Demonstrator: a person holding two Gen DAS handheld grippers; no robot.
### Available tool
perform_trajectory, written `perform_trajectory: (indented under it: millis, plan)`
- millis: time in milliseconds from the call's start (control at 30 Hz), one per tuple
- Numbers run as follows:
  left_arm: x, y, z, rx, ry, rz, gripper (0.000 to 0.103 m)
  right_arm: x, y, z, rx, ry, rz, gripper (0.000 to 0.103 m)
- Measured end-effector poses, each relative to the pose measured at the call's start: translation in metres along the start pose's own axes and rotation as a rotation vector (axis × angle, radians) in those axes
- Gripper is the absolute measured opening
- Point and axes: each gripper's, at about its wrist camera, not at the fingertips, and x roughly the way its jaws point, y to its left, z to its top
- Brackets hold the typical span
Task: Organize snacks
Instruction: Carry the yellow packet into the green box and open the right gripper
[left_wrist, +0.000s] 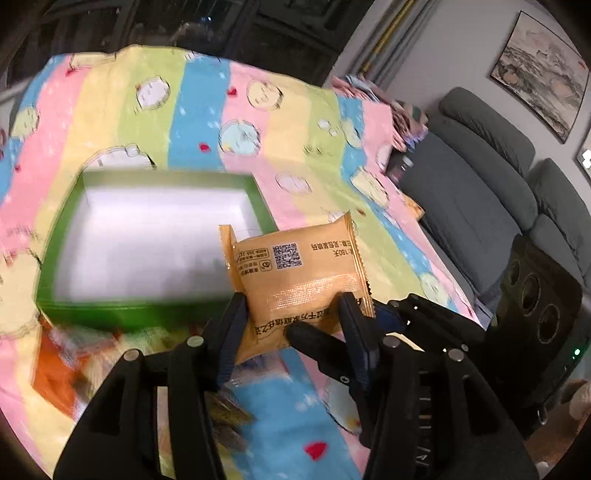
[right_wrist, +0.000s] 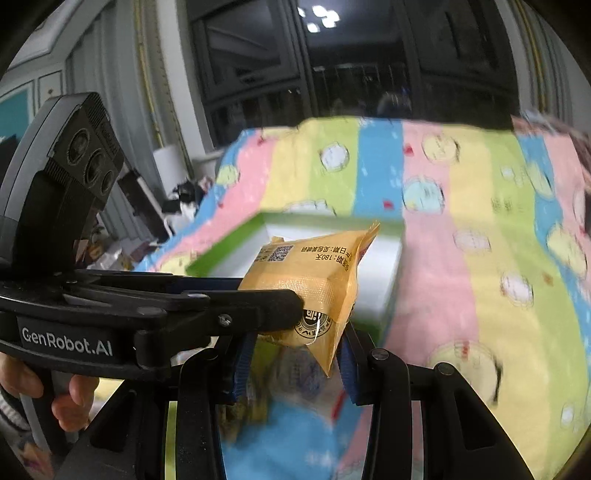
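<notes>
I see one orange snack packet (left_wrist: 295, 273) lifted over the striped blanket (left_wrist: 314, 155), at the near right corner of the green box (left_wrist: 155, 306); my left gripper (left_wrist: 291, 314) and right gripper (right_wrist: 295, 354) both pinch it

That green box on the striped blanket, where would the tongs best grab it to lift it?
Take the green box by one thin upright wall, coming straight down from above. It is open-topped and looks empty, so the rim can be pinched from inside and outside; it seems too wide to straddle whole.
</notes>
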Motion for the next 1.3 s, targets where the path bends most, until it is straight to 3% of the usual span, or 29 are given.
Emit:
perform_trajectory:
  millis: [167,367,467,533,600,667,767,1000,1167,1300]
  plan:
    - [0.011,0.039,0.025,-0.047,-0.012,0.03,0.051,0.042,0.001,0.03,0.003,0.0,0.042,0.042]
    - [0.05,0.078,0.033,-0.149,0.048,0.056,0.053,0.092,-0.007,0.033,0.066,0.08,0.066,0.042]
    - [0.066,0.092,0.033,-0.187,0.075,0.087,0.064,0.113,-0.012,0.031,0.091,0.125,0.043,0.042]
    - [0.073,0.098,0.034,-0.207,0.088,0.125,0.08,0.121,-0.012,0.03,0.076,0.153,0.011,0.043]
    - [0.072,0.102,0.036,-0.227,0.082,0.145,0.085,0.125,-0.012,0.029,0.06,0.175,-0.033,0.048]
    - [0.063,0.102,0.035,-0.226,0.062,0.152,0.087,0.122,-0.014,0.025,0.058,0.179,-0.045,0.052]
    - [0.049,0.096,0.033,-0.195,0.046,0.196,0.103,0.109,-0.017,0.02,0.067,0.164,-0.052,0.059]
    - [0.014,0.076,0.012,-0.095,-0.017,0.32,0.102,0.06,-0.011,0.005,0.056,0.107,-0.007,0.075]
    - [0.004,0.06,-0.01,-0.046,-0.015,0.369,0.102,0.034,0.0,-0.009,0.037,0.112,0.03,0.084]
    - [-0.007,0.045,-0.03,-0.001,-0.03,0.402,0.102,0.019,0.008,-0.021,0.029,0.119,0.051,0.086]
